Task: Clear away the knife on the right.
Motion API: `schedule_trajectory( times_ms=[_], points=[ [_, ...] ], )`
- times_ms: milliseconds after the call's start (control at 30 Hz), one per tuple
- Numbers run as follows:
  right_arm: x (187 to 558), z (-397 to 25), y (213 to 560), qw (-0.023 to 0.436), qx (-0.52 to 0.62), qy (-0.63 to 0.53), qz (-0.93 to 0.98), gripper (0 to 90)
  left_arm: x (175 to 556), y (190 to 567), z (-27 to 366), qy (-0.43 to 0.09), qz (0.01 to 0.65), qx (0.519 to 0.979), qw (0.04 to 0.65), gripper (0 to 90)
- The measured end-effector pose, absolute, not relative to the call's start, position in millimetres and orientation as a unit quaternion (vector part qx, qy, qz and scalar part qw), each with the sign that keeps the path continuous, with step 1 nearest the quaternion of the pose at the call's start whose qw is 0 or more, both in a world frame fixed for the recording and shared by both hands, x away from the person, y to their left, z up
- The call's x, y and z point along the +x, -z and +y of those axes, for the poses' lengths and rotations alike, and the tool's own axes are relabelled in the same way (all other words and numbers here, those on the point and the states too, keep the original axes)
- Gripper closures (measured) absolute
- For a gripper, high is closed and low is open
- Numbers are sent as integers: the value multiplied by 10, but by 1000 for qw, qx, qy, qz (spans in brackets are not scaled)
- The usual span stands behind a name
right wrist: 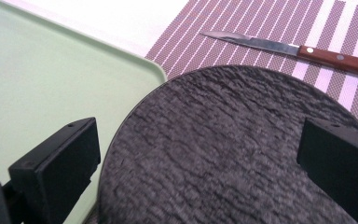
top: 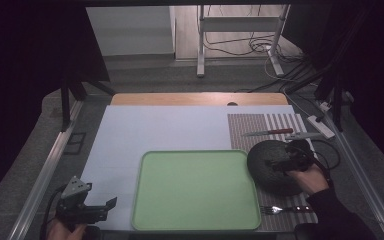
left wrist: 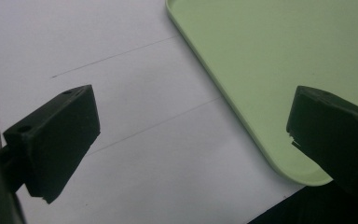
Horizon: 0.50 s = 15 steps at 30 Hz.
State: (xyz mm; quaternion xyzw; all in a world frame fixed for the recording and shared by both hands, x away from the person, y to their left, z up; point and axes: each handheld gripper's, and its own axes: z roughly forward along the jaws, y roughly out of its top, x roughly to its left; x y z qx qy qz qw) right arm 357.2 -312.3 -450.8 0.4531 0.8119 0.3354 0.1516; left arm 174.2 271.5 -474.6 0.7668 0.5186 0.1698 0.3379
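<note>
Your tray (top: 195,192) at lower centre lies bare, nothing moved yet: right gripper (top: 275,164) gapes over the dark plate (top: 265,172), left gripper (top: 102,210) wide apart, both empty.

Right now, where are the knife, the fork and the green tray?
Knife (right wrist: 279,45): right gripper view, on its blade.
Fork (top: 280,209): high view, on its neck.
Tray (top: 195,190): high view, on its bare floor.

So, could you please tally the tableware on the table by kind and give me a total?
Trays: 1, green tray
Plates: 1, dark round plate
Knives: 1, wooden-handled knife
Forks: 1, fork
Placemats: 1, striped placemat
Total: 5
</note>
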Motion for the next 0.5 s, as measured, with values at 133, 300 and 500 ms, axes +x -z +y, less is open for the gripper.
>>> schedule_trajectory(
  times_ms=[133, 300, 500],
  points=[
    [3648, -3104, 4528, 154, 456, -333, 811, 0, 1744, 4747, 2716, -170, 519, 767, 337, 24],
    [3778, -3076, 4556, 152, 459, -329, 811, 0, 1741, 4746, 2714, -171, 519, 767, 337, 25],
    [3944, -3066, 4578, 151, 464, -326, 809, 0, 1741, 4746, 2715, -171, 519, 767, 337, 26]
  ],
)
